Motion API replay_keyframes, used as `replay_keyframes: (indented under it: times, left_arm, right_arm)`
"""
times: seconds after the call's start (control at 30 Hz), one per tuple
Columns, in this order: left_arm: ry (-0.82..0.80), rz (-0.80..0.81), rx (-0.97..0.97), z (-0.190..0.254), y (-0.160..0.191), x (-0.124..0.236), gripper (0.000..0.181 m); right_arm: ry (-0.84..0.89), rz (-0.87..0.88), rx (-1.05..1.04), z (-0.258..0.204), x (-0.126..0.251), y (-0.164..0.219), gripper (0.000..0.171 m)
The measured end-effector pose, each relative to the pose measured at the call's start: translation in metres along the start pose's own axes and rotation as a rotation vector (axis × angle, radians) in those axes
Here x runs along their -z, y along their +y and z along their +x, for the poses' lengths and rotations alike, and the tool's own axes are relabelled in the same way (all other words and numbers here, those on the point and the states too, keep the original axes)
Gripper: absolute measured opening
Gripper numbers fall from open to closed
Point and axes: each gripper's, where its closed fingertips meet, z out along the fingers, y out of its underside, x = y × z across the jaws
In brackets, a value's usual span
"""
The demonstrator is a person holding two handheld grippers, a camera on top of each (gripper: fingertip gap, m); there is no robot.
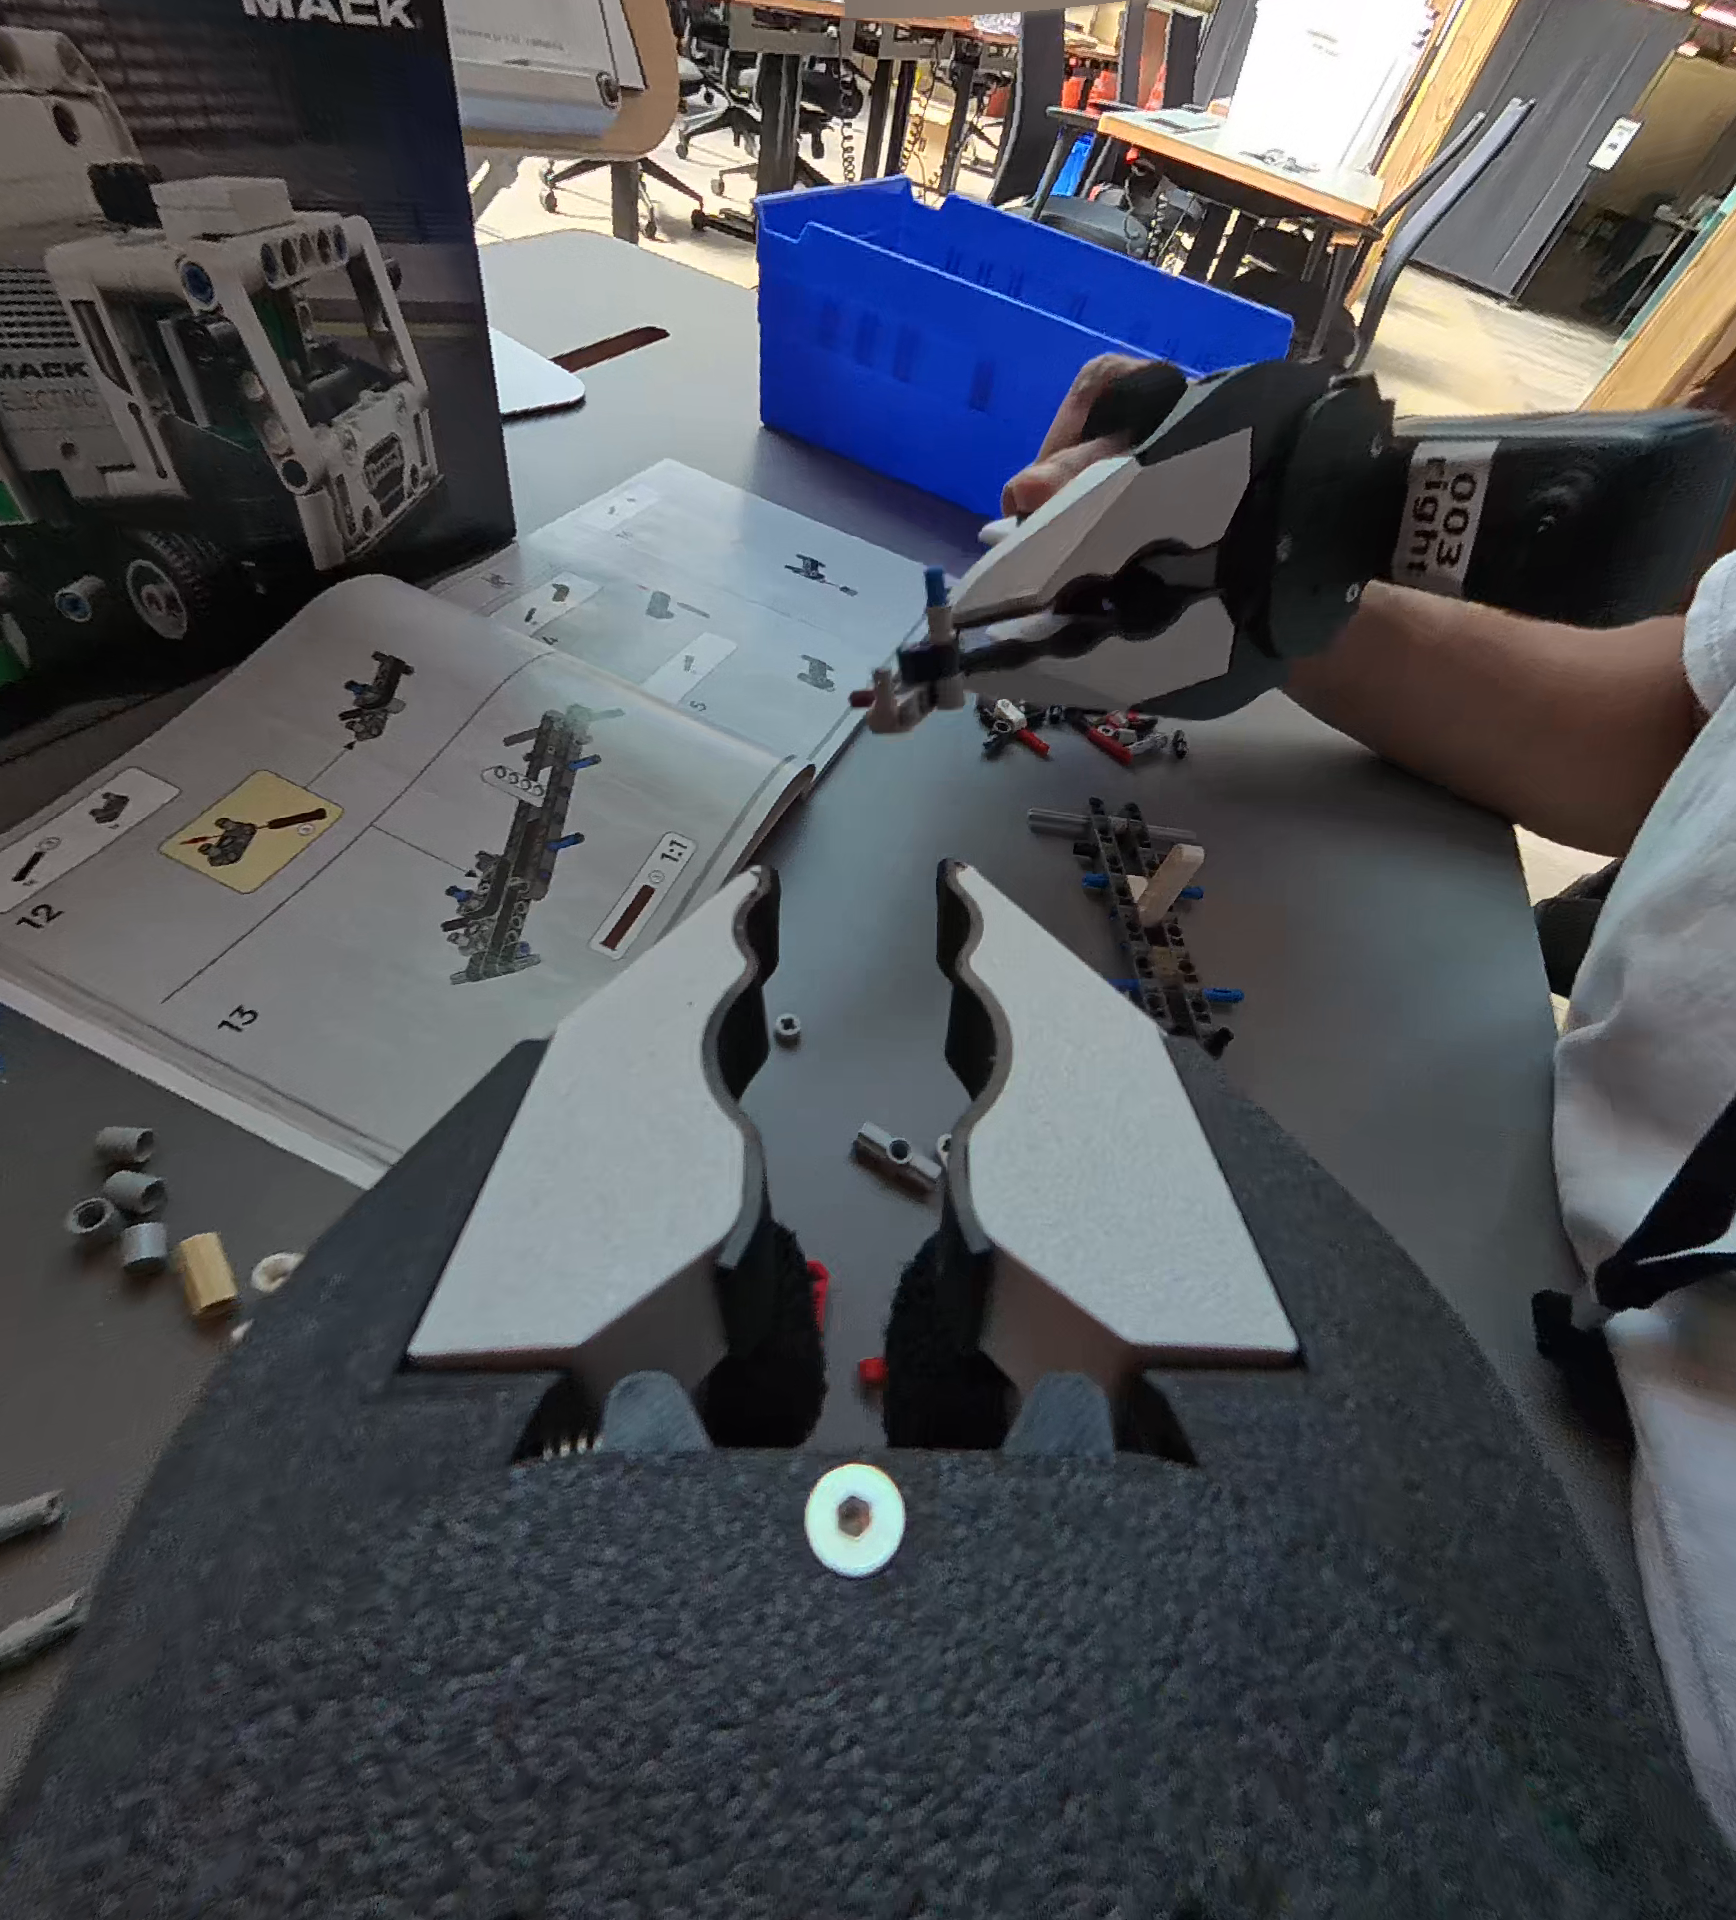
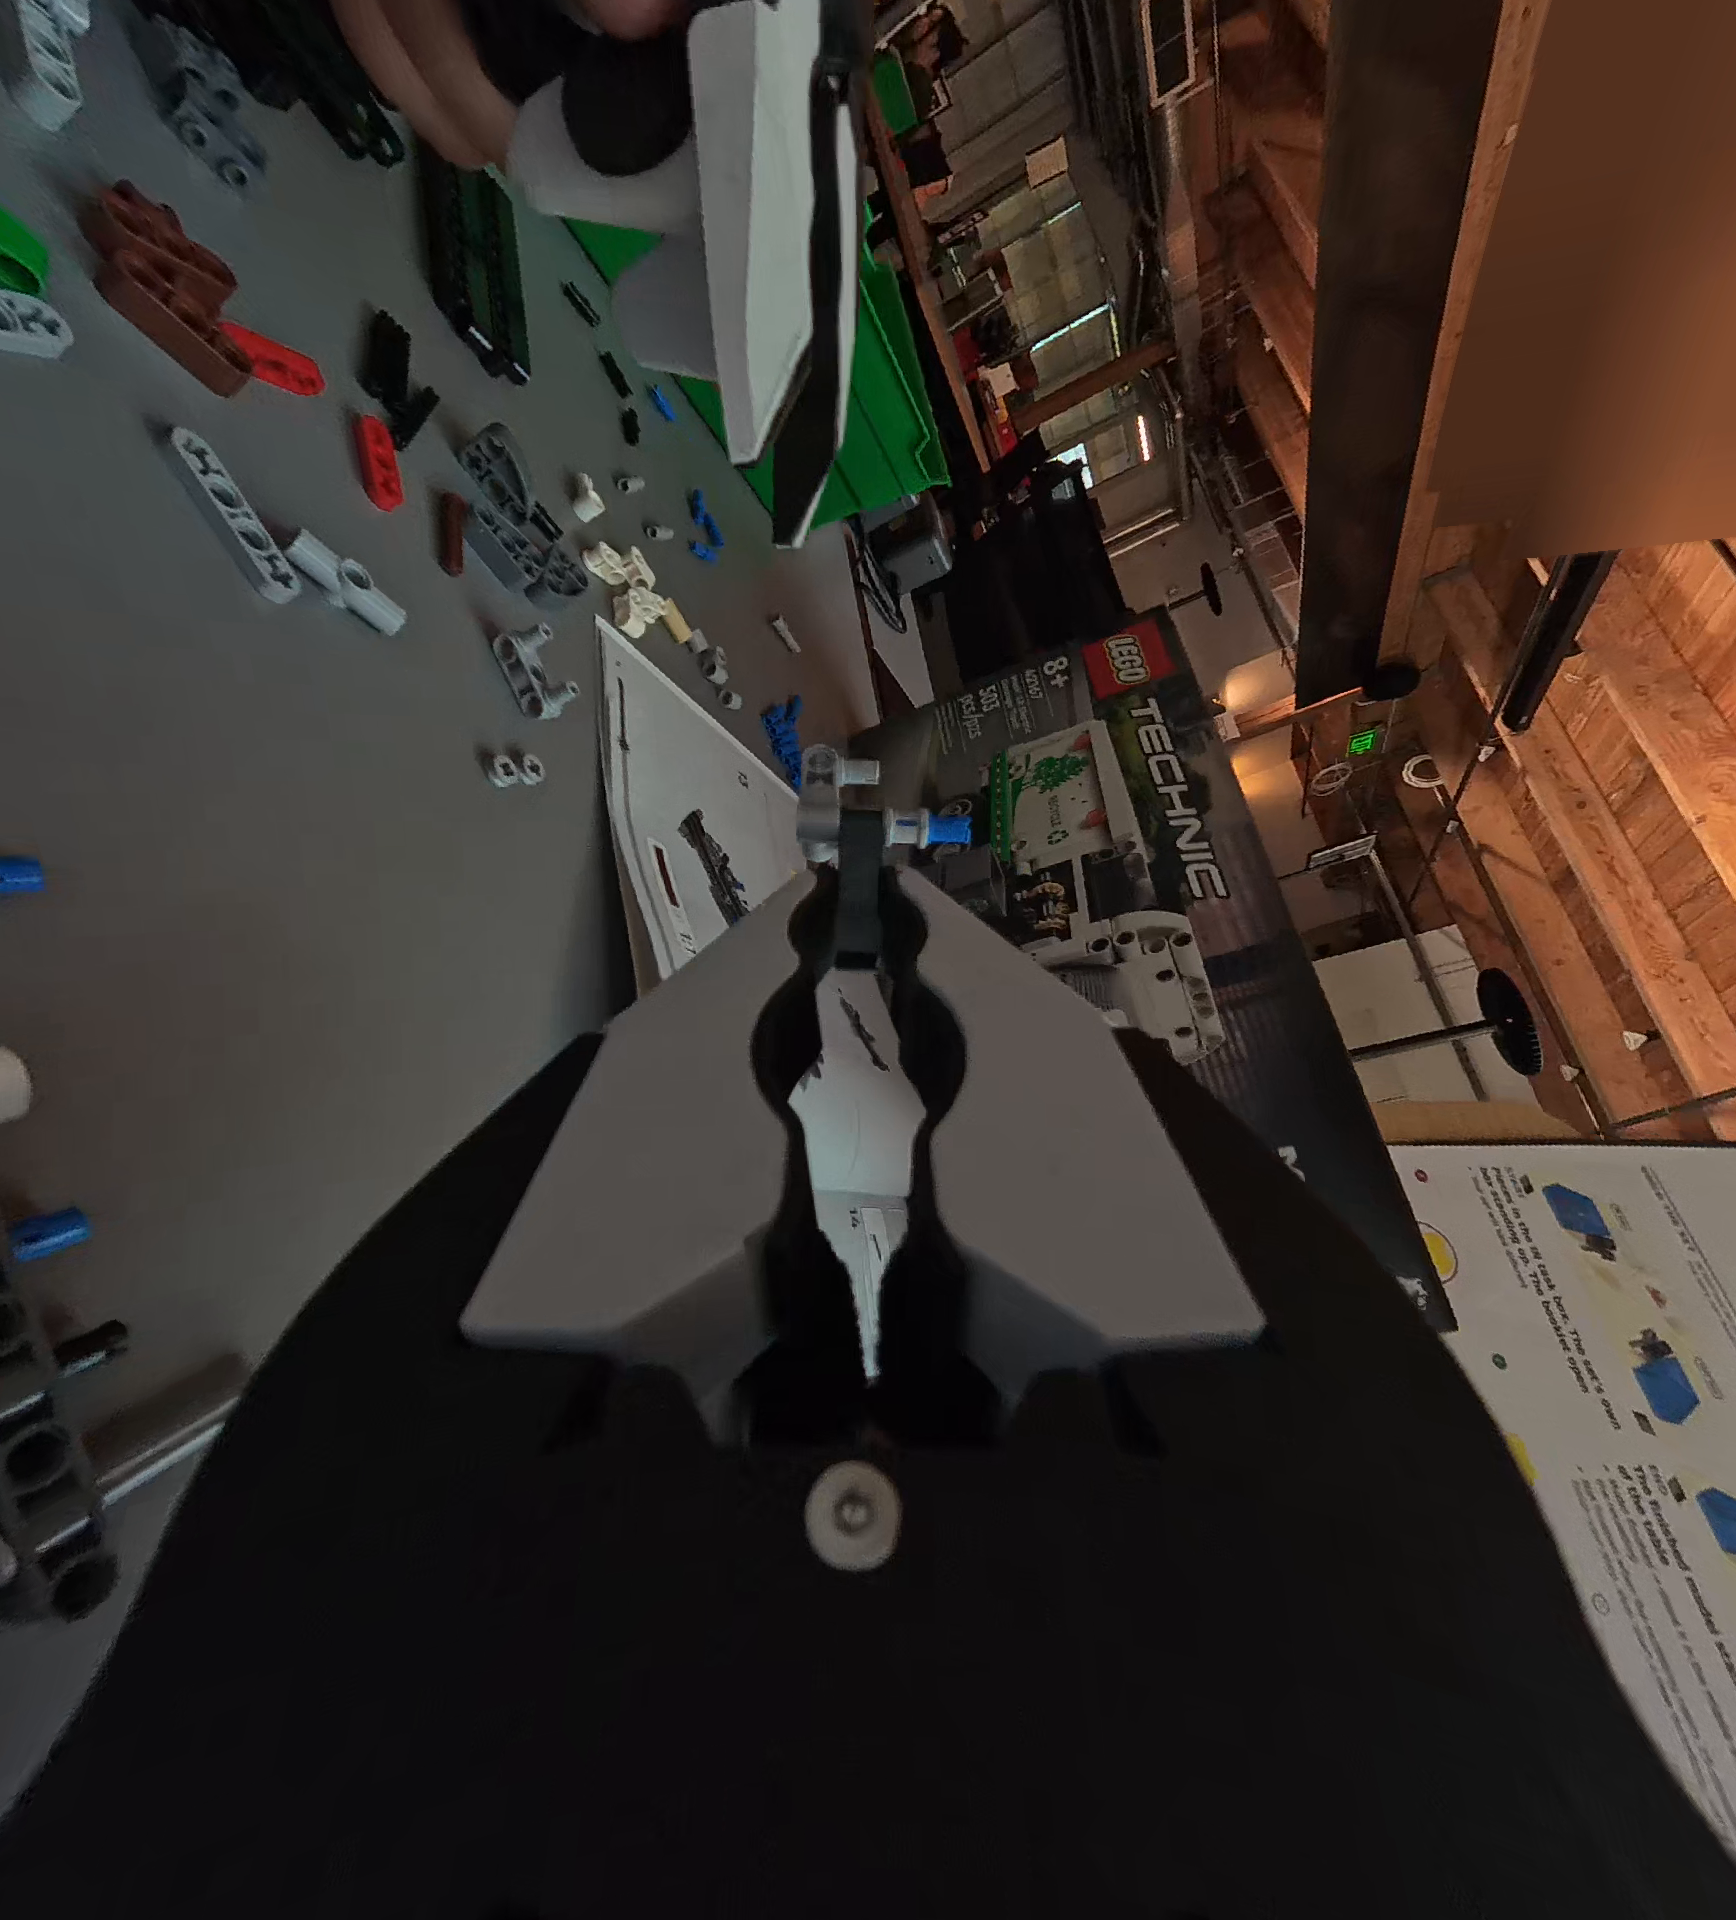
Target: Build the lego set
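My right gripper is shut on a small sub-assembly: a black piece with a grey connector and a blue pin. It is held in the air, rolled sideways, over the open instruction booklet. In the left wrist view the right gripper holds the sub-assembly above the booklet's right edge. My left gripper is open and empty, low over the dark table. A small grey connector and a grey bush lie between its fingers. A long dark grey frame assembly lies to the right.
The set's box stands at the back left, a blue bin behind the booklet. Grey and tan bushes lie at left, small red and black pins under the right gripper. Many loose beams and a green bin lie farther off. The left gripper's tips are roughly 9 cm from the right gripper's.
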Motion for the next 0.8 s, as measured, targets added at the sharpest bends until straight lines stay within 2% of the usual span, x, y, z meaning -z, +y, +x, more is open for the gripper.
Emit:
replay_keyframes:
  times: [0.13, 0.37, 0.57, 0.8]
  left_arm:
    - [0.053, 0.012, 0.035, 0.013, -0.007, -0.009, 0.026]
    - [0.076, -0.087, 0.059, 0.023, 0.011, -0.029, 0.026]
    - [0.112, -0.107, 0.030, 0.034, 0.014, -0.033, 0.020]
    - [0.087, -0.111, 0.048, 0.025, 0.017, -0.031, 0.024]
  right_arm:
    - [-0.039, -0.011, 0.065, -0.015, -0.006, -0.009, 0.004]
    - [-0.054, 0.045, 0.071, -0.026, -0.008, -0.030, 0.004]
    - [-0.079, 0.028, 0.074, -0.034, -0.011, -0.027, 0.004]
    - [-0.080, 0.030, 0.057, -0.034, -0.011, -0.026, 0.004]
